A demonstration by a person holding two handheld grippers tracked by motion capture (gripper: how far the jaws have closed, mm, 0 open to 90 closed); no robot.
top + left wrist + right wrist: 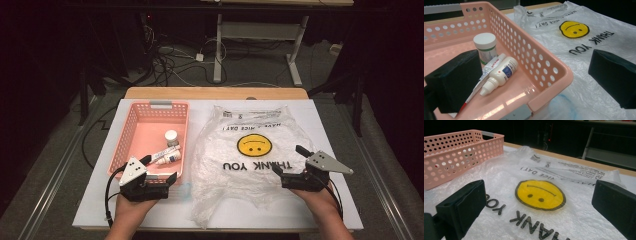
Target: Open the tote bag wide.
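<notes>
On the white table top, seen from the high view, a pink basket sits at the left and a flattened plastic bag with a smiley face lies just beside it at the right. The left gripper hovers at the basket's near right corner with its jaws spread wide, holding nothing; the right gripper rests over the bag's right edge, likewise spread and empty. Three small items lie in the basket (a capped pill bottle, a dropper bottle and a tube).

In the left gripper view, the jaws stand wide apart, one over the basket floor and one over the bag, straddling the basket's corner. The pill bottle stands upright; the dropper bottle and the tube lie on their sides, touching each other, near the left jaw.

In the right gripper view, the jaws stand wide over the bag's printed face, with the basket beyond at the left.

By my reading, the work looks barely begun: all three items remain in the basket, the bag lies flat and unopened, and nothing is gripped. Opening the bag and moving each item across would all be left.
</notes>
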